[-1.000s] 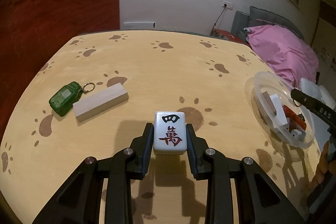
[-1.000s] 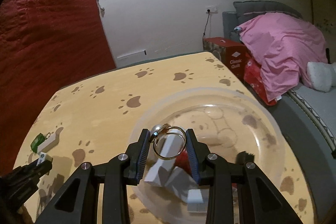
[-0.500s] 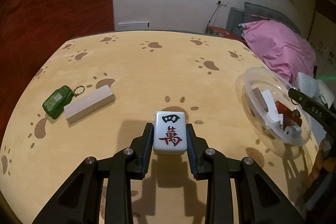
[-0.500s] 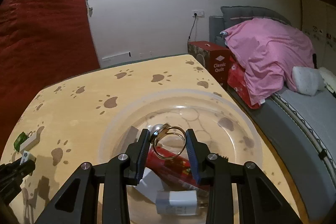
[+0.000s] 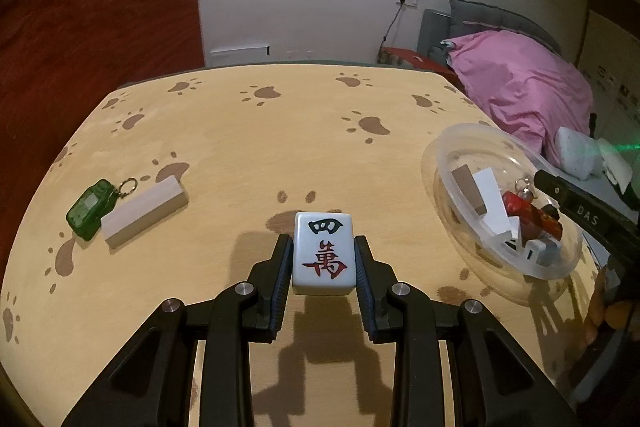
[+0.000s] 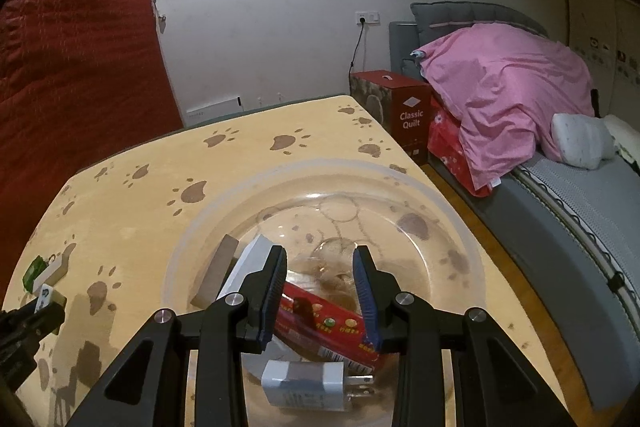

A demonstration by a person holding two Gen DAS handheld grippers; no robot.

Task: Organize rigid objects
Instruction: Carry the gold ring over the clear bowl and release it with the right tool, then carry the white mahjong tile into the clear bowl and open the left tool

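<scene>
The mahjong tile [image 5: 323, 253] is being clamped in the left hand-held gripper [image 5: 322, 259] for carrying to the clear bowl [image 6: 432, 183], over which the right hand-held gripper [image 6: 320, 277] is being held released, a blurred key ring [image 6: 330, 267] lying just ahead between its fingers.

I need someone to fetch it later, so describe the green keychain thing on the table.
On the paw-print table, look to its left side, far from the clear bowl. The green keychain lies against a pale wooden block; it alone is translucent green with a metal ring.
</scene>
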